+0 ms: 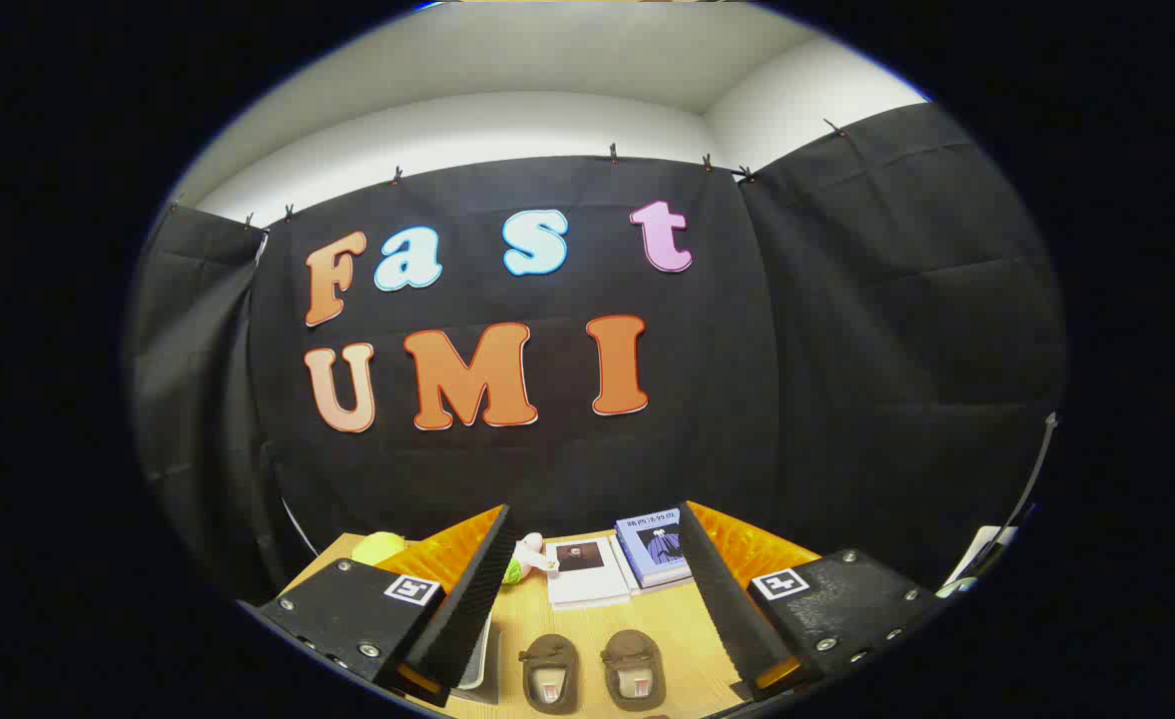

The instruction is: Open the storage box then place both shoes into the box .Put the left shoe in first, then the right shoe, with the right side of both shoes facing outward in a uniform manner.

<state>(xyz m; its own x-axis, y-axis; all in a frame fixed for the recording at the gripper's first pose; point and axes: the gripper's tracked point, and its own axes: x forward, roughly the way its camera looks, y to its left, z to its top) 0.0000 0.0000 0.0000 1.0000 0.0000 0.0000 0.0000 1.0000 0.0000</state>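
Between spread hand-held gripper (592, 589) fingers: brown shoes (592, 671).

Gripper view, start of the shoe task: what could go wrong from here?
1. The two small brown shoes lie close side by side between the open fingers of the gripper; closing on one may nudge the other.
2. Both shoes look alike, so the wrong one may go in first.
3. The white book and blue book lie just beyond the shoes on the wooden table; overshooting could hit them.
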